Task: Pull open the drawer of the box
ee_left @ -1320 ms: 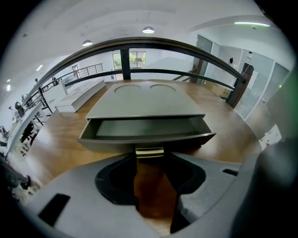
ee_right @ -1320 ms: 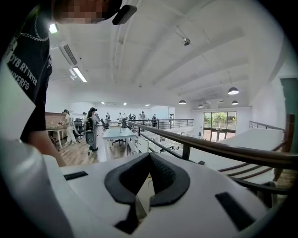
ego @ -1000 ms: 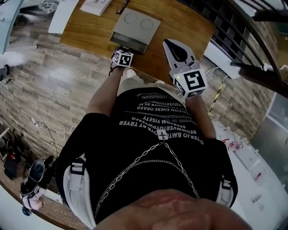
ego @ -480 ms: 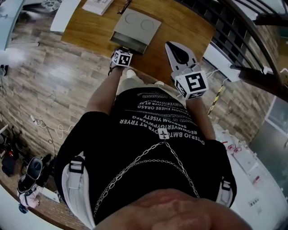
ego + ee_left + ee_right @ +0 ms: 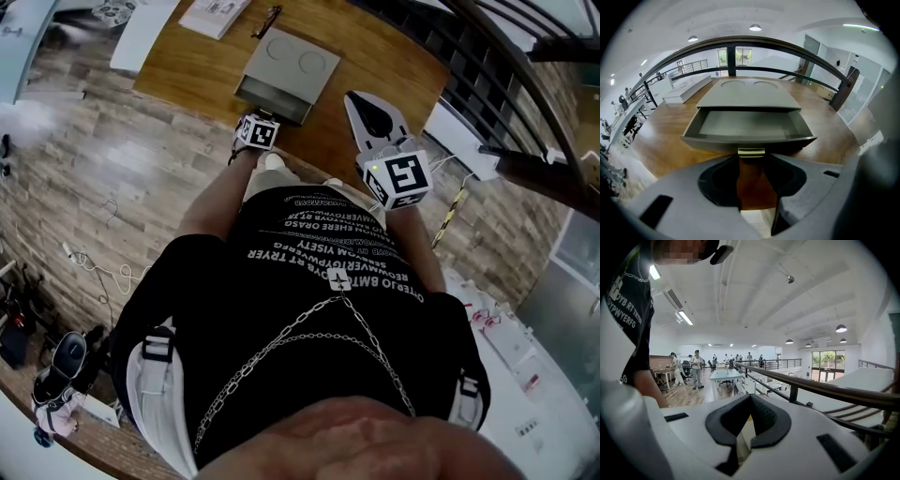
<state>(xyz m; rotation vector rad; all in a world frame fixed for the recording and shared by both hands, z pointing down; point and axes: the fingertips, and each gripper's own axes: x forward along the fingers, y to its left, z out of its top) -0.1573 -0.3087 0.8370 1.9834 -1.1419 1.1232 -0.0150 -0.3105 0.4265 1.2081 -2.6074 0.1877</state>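
The grey box [image 5: 291,58] stands on the wooden table [image 5: 384,56]; it also shows in the left gripper view [image 5: 747,96]. Its drawer [image 5: 745,124] is pulled out toward me and looks empty inside. My left gripper [image 5: 751,157] is shut on the small handle tab [image 5: 751,152] at the drawer's front edge. In the head view only its marker cube [image 5: 257,132] shows, just in front of the drawer. My right gripper [image 5: 357,97] hangs over the table to the box's right, shut and holding nothing. In its own view the right gripper [image 5: 749,399] points out over the hall.
A booklet [image 5: 214,11] and a pair of glasses [image 5: 266,17] lie on the table behind the box. A dark railing [image 5: 487,84] runs past the table's far right side. The person's body fills the lower half of the head view.
The left gripper has drawn back a little toward the body, and the drawer has come further out of the box. The right gripper has stayed almost in place.
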